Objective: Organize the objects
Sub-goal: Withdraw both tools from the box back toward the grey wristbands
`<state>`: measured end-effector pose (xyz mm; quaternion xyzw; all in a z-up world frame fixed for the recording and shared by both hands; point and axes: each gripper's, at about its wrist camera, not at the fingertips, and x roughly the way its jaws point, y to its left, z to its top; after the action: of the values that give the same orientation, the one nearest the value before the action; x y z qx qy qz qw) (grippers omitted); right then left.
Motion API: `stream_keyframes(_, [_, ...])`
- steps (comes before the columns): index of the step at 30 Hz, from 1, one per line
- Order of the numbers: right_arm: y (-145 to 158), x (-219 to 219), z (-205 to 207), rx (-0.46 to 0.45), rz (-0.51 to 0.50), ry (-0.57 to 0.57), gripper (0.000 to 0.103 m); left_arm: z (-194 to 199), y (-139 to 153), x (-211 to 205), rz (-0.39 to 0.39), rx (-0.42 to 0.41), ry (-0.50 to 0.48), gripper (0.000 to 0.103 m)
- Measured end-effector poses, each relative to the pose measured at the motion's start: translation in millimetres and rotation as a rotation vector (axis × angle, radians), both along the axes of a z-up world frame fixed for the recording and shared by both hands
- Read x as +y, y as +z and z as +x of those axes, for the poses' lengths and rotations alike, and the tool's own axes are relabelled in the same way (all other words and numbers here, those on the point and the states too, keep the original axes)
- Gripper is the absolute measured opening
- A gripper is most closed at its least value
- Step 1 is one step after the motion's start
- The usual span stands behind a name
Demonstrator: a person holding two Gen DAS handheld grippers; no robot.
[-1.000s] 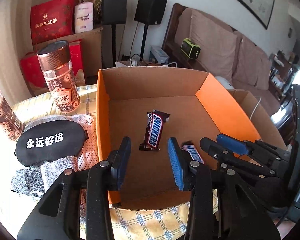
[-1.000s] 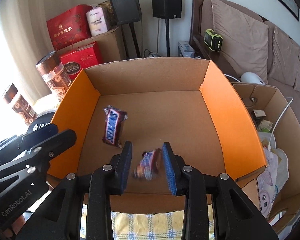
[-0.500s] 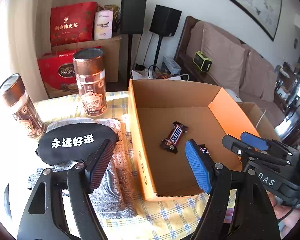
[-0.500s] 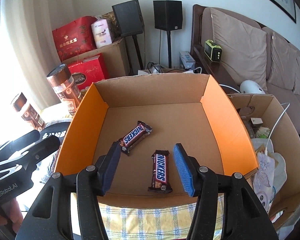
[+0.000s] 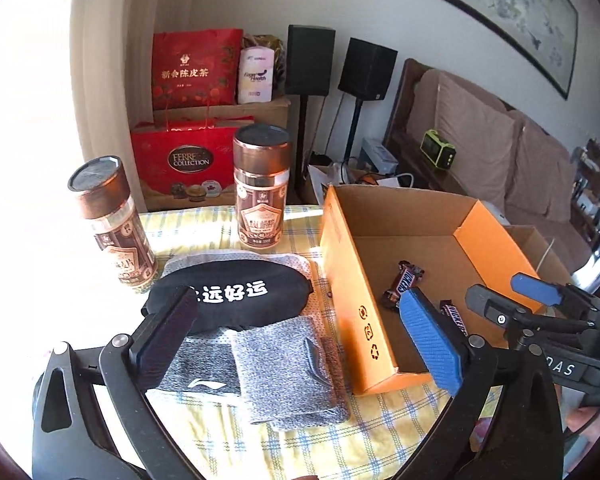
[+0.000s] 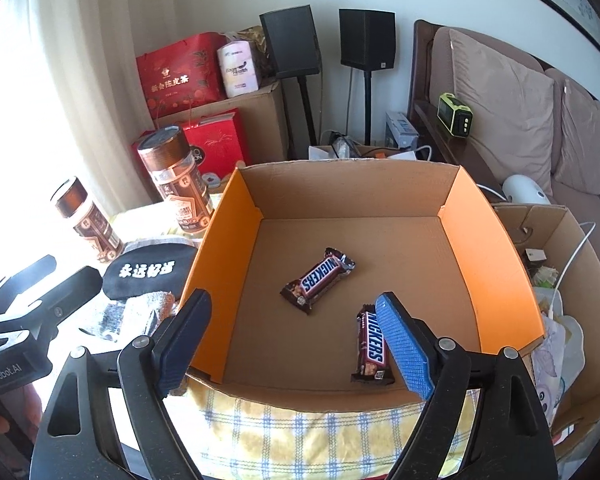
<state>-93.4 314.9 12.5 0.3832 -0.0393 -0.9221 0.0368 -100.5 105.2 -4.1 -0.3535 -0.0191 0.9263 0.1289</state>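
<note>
An orange cardboard box point(image 6: 496, 260) stands on the yellow checked tablecloth with two Snickers bars on its floor. One bar point(image 6: 320, 280) lies mid-floor; the other bar point(image 6: 374, 346) lies near the front wall, beside my right blue pad. My right gripper point(image 6: 292, 304) hovers over the box's front edge, jaws opening, gripping nothing. My left gripper point(image 5: 296, 308) hangs over the grey folded socks point(image 5: 288, 364) and the black sleep mask point(image 5: 236, 296), left of the box point(image 5: 348, 272). Its jaws are opening wide, with nothing between the pads. Each gripper shows in the other's view: right gripper point(image 5: 498, 288), left gripper point(image 6: 70, 270).
Two brown-lidded jars point(image 5: 260, 192) point(image 5: 112, 220) stand behind the mask. Red gift boxes point(image 5: 188, 160) and two black speakers point(image 5: 310, 60) lie beyond the table. An open brown carton point(image 6: 572, 280) with cables sits right of the orange box, and a sofa point(image 6: 512, 112) lies behind it.
Both grippers opened wide and drew back. The right one let go of a Snickers bar, which now lies in the box. The left one swung left, from over the box to over the socks and mask.
</note>
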Motion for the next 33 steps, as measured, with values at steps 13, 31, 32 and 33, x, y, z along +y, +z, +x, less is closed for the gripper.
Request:
stream_keyframes(13, [11, -42, 2, 0.026, 0.017, 0.052, 0.103, 6, 4, -43, -0.035, 0.025, 0.031, 0.103])
stream_keyframes(31, [4, -101, -1, 0.025, 0.023, 0.170, 0.103, 2, -31, -114, -0.048, -0.081, 0.077, 0.103])
stream_keyframes(32, [4, -102, -2, 0.026, 0.019, 0.168, 0.102, 2, -34, -113, -0.036, -0.093, 0.066, 0.103])
stream_keyframes(33, [4, -102, -2, 0.027, 0.011, 0.167, 0.102, 3, -37, -111, -0.024, -0.106, 0.053, 0.103])
